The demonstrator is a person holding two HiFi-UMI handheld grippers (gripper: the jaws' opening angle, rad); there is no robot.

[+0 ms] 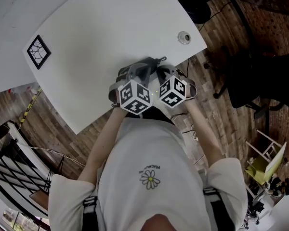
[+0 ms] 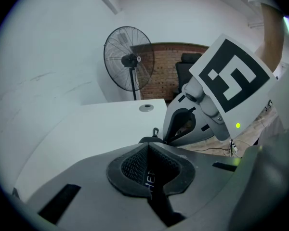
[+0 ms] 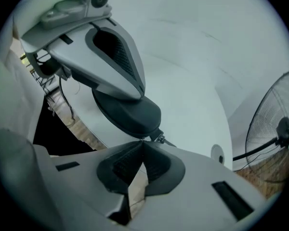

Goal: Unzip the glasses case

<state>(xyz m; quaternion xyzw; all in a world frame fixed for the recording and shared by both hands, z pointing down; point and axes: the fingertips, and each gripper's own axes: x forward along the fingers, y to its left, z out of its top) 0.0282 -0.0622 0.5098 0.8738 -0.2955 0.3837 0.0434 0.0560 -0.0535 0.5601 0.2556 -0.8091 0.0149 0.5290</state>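
Note:
The dark glasses case (image 1: 147, 63) lies near the front edge of the white table (image 1: 111, 28). In the right gripper view the case (image 3: 127, 112) is a black oval. My left gripper (image 3: 138, 91) bears down on its near end, shut on it. Dark material with lettering shows between the closed pads in the left gripper view (image 2: 148, 150). My right gripper (image 3: 143, 144) is shut at the case's other end, just where the small metal zipper pull (image 3: 160, 138) comes out. That pull (image 2: 155, 131) stands up beside the right gripper's tips (image 2: 169, 138). How much of it the pads hold is hidden.
A round cable grommet (image 1: 184, 37) sits in the table to the far right. A black square marker tile (image 1: 38, 52) lies at far left. A black chair (image 1: 274, 81) stands on the wooden floor at right. Behind the table stands a pedestal fan (image 2: 129, 59).

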